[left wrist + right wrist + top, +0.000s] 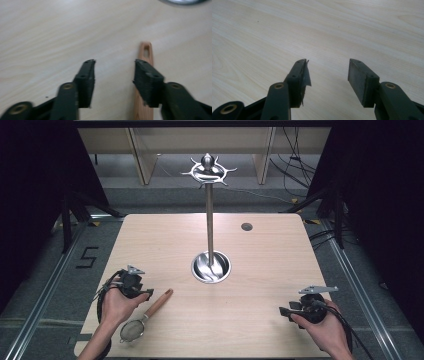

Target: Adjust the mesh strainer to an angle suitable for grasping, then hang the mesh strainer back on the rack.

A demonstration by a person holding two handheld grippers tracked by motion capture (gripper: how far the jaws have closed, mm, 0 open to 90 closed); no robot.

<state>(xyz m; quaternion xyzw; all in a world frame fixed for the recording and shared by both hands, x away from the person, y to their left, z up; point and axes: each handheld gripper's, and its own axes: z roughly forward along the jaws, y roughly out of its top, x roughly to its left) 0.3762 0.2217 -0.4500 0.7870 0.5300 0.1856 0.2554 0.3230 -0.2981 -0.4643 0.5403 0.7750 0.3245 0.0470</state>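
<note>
While the person's hands rested low over the near edge of the light wooden table (270, 250), each held a black gripper with nothing in it. The left gripper (145, 293) sat at the near left, and in the left gripper view its fingers (86, 80) stood well apart over bare wood. A small strainer (145, 317) lay just beside it, wooden handle (145, 53) pointing toward the table's middle and its round mesh bowl (131, 331) close to the near edge by the left hand (117, 307). In the left gripper view that handle ran partly under one finger rather than between the two, its end with a slotted hanging hole showing beyond the fingertip; I could not tell whether the finger touched it.

The right gripper (285, 311) sat at the near right, well apart from the strainer, held in the right hand (325, 327). Its fingers (363, 80) were likewise spread wide, with plain table between them.

At the middle of the table stood a tall metal stand (210, 220): a round, shiny dished base (211, 267), an upright pole, and a ring of curved hooks (208, 170) at the top. No utensil hung from the hooks. A small dark round spot (246, 226) marked the table toward its far right.
</note>
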